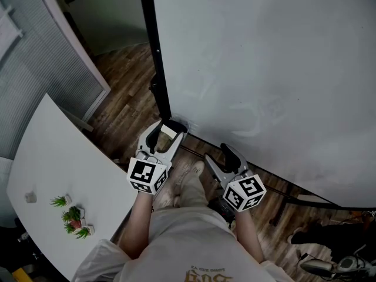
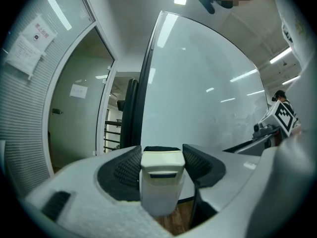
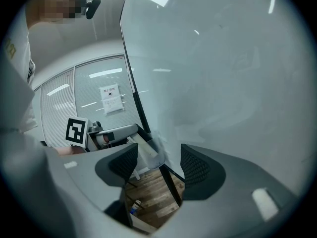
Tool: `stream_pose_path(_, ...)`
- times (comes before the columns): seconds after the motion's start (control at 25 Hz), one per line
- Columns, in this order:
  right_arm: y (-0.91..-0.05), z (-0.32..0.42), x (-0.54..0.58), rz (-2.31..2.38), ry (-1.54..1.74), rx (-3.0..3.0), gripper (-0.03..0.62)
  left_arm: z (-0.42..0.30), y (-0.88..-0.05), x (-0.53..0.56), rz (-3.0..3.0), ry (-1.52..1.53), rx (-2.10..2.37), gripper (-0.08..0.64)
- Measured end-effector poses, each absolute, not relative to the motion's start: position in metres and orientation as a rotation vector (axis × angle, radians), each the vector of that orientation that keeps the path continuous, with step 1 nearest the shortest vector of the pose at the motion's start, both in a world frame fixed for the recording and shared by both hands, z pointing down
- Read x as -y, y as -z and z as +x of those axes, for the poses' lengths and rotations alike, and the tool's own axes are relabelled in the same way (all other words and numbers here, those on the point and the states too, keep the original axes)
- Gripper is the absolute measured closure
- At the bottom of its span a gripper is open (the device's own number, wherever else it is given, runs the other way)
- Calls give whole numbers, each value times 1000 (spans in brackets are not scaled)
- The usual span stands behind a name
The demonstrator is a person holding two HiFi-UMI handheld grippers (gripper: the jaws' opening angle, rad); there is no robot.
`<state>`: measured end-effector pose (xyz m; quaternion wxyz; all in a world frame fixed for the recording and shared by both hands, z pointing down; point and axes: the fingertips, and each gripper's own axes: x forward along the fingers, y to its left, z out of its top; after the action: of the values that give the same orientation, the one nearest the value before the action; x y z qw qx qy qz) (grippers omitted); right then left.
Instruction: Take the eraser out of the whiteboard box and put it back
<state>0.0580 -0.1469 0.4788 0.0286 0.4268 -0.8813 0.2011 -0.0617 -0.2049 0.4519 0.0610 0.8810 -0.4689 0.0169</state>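
The cream eraser (image 2: 159, 168), with a dark stripe on its end, sits between the pads of my left gripper (image 2: 159, 156), which is shut on it. Its lower part is inside the clear whiteboard box (image 3: 155, 151) fixed at the lower left corner of the whiteboard (image 1: 264, 69). In the head view the left gripper (image 1: 167, 128) reaches that corner with the eraser (image 1: 168, 132) in its jaws. My right gripper (image 1: 216, 153) hovers to the right, close to the board's lower edge. It (image 3: 158, 165) is open with only floor showing between its jaws.
A white table (image 1: 53, 175) with small potted plants (image 1: 71, 216) stands to the left. The whiteboard's black frame post (image 1: 154, 46) rises beside a glass partition with blinds (image 1: 35, 69). Wood floor (image 1: 126, 107) lies below, and the person's legs are between the grippers.
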Motion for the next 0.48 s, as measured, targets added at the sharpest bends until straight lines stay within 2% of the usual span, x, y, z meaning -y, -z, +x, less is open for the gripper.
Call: stream_pose_path(0.48,-483,54,147,1300,-645,2714,321,-56,-464,207,2690,-128,1406,304)
